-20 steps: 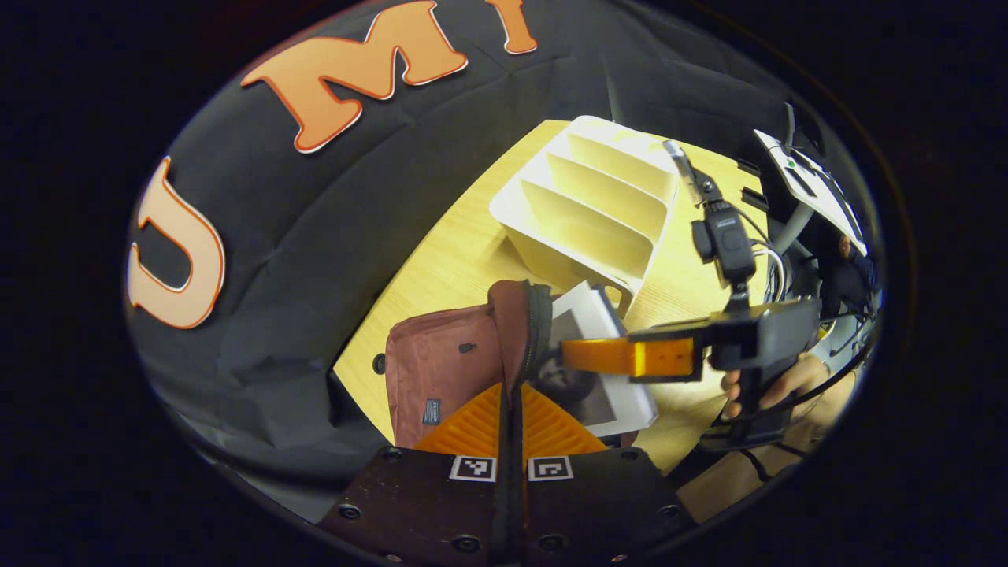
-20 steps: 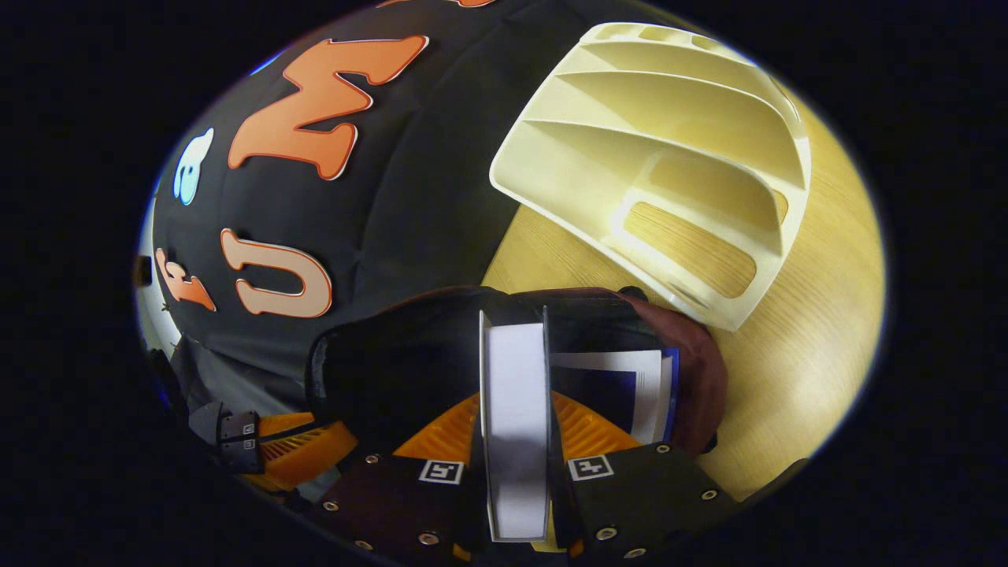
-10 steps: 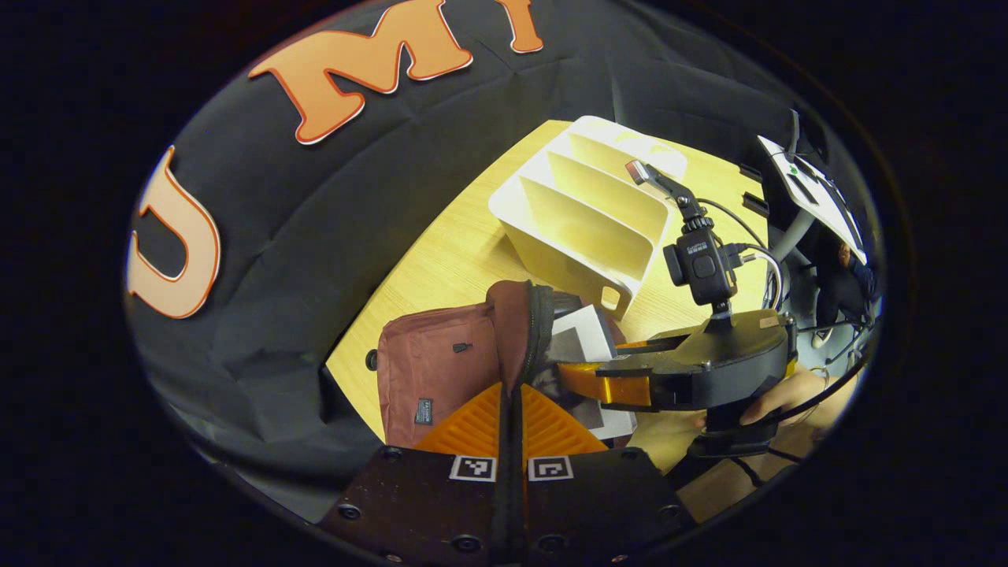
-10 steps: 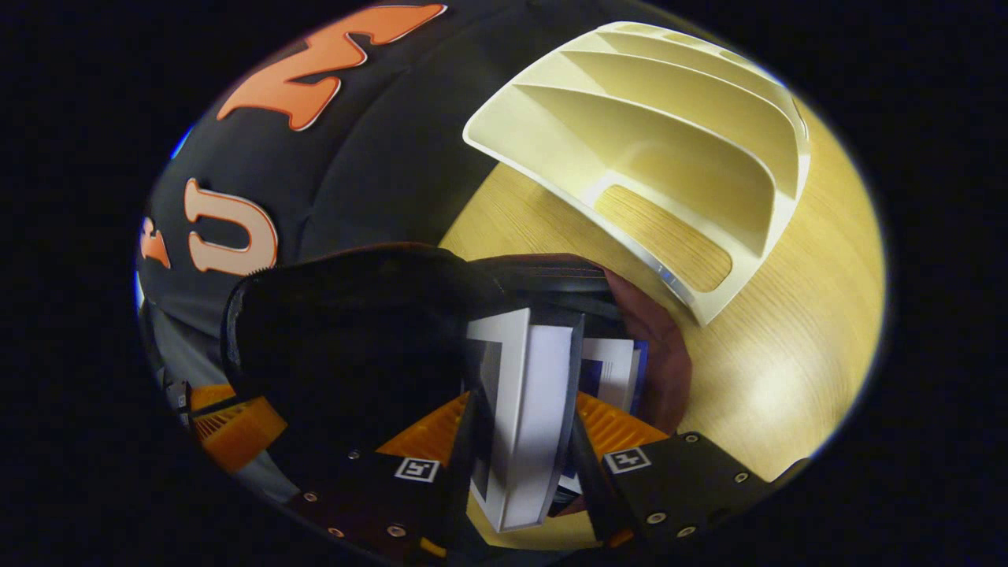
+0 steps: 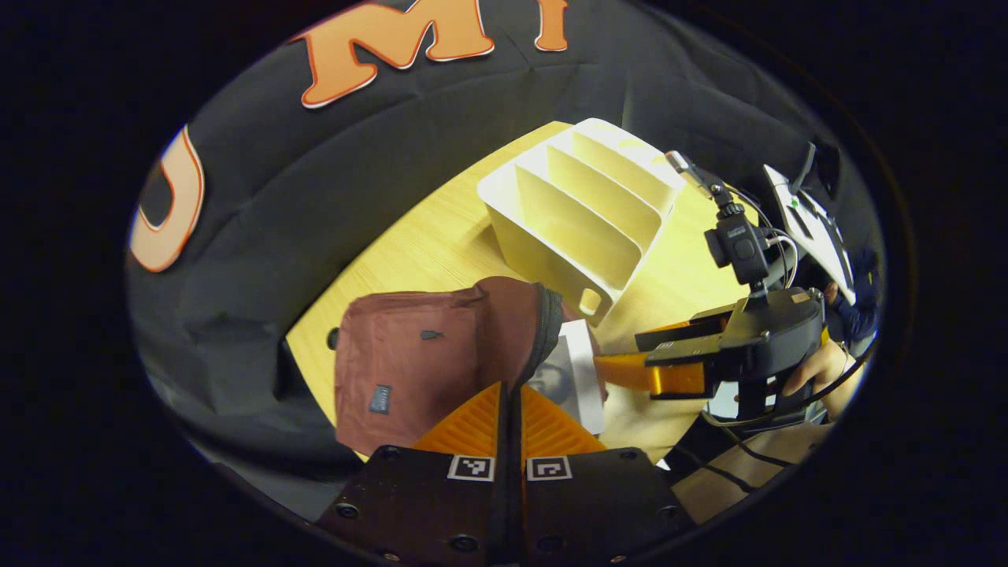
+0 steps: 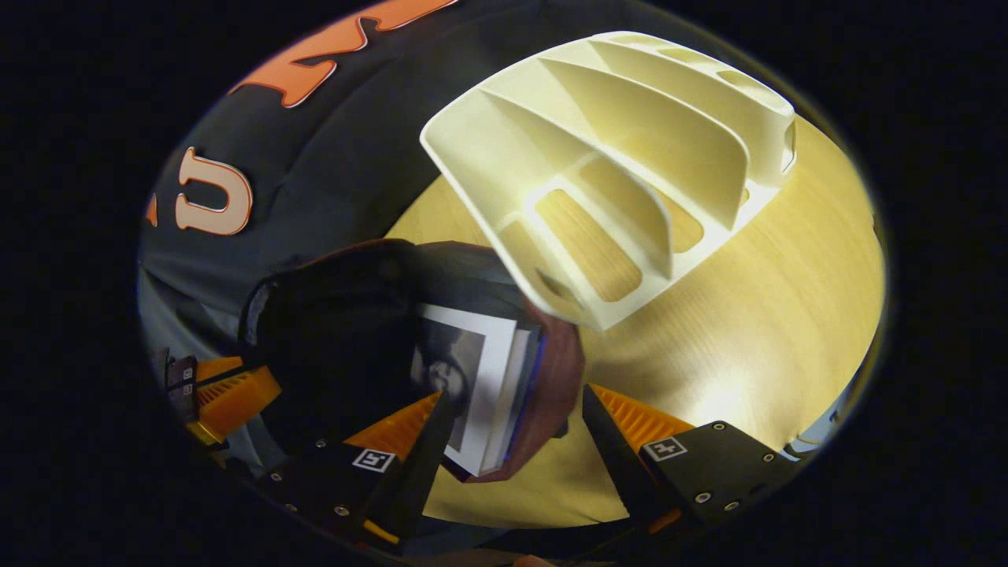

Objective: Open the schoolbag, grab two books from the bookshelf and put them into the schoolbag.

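Note:
The maroon schoolbag (image 5: 409, 362) lies on the wooden table (image 5: 441, 244), its mouth facing the cream bookshelf (image 5: 575, 213). My left gripper (image 5: 512, 387) is shut on the bag's zipped rim and holds the flap up. A white book (image 5: 571, 378) sticks out of the opening. In the right gripper view the book (image 6: 480, 386) rests inside the bag (image 6: 561, 370), another book's edge beneath it. My right gripper (image 6: 520, 429) stands open, its fingers on either side of the book's end without touching it. The right gripper (image 5: 622, 354) also shows in the left gripper view, just right of the bag.
The bookshelf (image 6: 614, 157) has no books in its slots and stands close behind the bag. Bare table (image 6: 748, 331) stretches to the right of it. A hand (image 5: 819, 370) holds the right gripper. The left gripper (image 6: 228, 394) shows beyond the bag's dark flap.
My right gripper has opened and let go of the white book, which now lies in the bag. It has drawn back a little. The left gripper keeps its hold on the rim.

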Tool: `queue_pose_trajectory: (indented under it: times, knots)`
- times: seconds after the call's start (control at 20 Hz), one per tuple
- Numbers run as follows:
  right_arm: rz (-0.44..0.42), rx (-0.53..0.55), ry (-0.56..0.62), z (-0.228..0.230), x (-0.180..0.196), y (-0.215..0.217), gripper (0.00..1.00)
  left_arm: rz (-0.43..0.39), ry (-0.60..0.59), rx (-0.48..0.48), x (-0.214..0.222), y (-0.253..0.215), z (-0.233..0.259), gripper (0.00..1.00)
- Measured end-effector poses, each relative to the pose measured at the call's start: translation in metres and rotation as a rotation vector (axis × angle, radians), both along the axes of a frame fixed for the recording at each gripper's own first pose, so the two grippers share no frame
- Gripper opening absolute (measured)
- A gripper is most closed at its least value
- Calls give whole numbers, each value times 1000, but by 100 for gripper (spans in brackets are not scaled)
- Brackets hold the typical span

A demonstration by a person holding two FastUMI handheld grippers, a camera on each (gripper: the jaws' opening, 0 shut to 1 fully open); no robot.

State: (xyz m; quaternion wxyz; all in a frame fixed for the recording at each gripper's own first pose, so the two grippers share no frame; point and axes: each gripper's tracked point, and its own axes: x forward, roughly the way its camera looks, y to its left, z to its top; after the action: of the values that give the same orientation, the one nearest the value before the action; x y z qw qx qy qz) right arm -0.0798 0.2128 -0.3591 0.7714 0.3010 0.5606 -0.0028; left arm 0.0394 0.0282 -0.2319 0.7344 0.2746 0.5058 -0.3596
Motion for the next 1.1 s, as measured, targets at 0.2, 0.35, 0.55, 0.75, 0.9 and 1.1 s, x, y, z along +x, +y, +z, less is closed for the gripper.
queue_pose_trajectory:
  times: [0.2, 0.35, 0.55, 0.75, 0.9, 1.1]
  knots:
    - [13, -67, 18, 1, -3, -63, 98, 67, 83, -44, -21, -19, -14, 14]
    - [56, -90, 34, 10, -8, -105, 98, 154, 80, -25, -32, -24, -22, 65]
    - [165, -135, 52, 14, -10, -158, 98, 304, 24, -19, -41, -43, -34, 99]
    - [256, -196, -36, 32, 14, -207, 98, 460, -107, -116, -35, -85, -26, 100]
    - [281, -259, -205, 69, 53, -232, 98, 520, -224, -250, -18, -123, -1, 99]
    - [285, -368, -457, 138, 99, -260, 98, 568, -502, -363, 29, -145, 36, 99]
